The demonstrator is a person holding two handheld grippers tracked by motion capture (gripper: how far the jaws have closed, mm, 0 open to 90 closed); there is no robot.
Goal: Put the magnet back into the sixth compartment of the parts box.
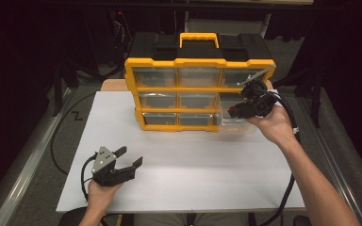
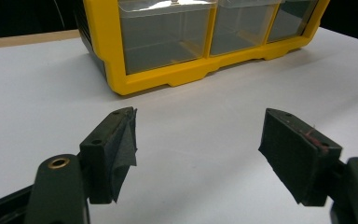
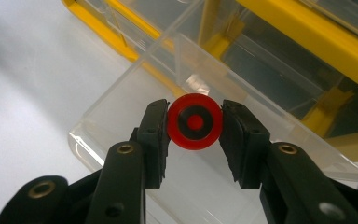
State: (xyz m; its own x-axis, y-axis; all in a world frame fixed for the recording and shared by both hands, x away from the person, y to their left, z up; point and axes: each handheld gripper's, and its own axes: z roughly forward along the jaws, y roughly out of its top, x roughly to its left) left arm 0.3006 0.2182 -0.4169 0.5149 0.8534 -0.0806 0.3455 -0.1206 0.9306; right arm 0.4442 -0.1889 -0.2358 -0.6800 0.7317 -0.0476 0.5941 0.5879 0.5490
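A yellow and black organizer (image 1: 176, 62) with several clear drawers stands upright at the back of the white table top (image 1: 184, 165). Its bottom right clear drawer (image 1: 238, 125) is pulled out. In the right gripper view, my right gripper (image 3: 194, 116) is shut on a small red disc (image 3: 195, 122) with a black ring, held just above the open drawer (image 3: 121, 93). In the high view this gripper (image 1: 234, 111) hovers at the organizer's lower right corner. My left gripper (image 1: 129, 156) rests open near the table's front left, with nothing between its jaws (image 2: 199, 128).
The organizer's yellow base (image 2: 168, 79) lies some way ahead of the left gripper. A yellow carry handle (image 1: 198, 37) tops the case. A black cable (image 1: 287, 188) trails from the right hand. Dark floor surrounds the table.
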